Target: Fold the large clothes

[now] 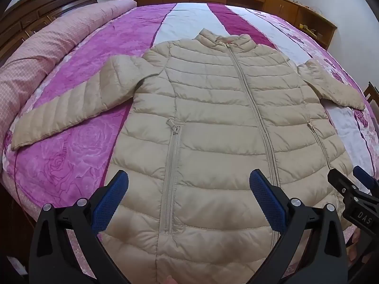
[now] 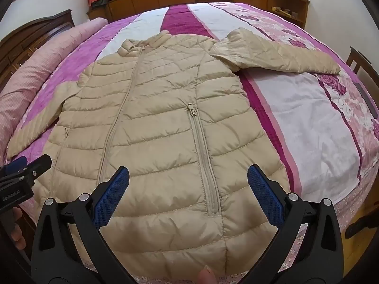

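A bed [image 1: 78,146] with a pink and purple rose-print cover fills the room, a rolled pink quilt [image 1: 47,54] along its left side. Spread flat on the cover lies a beige puffer jacket [image 1: 213,123], front up, zipped, collar away, both sleeves flung outward. Over its hem hang the left gripper [image 1: 188,200] and the right gripper [image 2: 188,197], each with blue pads spread wide, pinching nothing.
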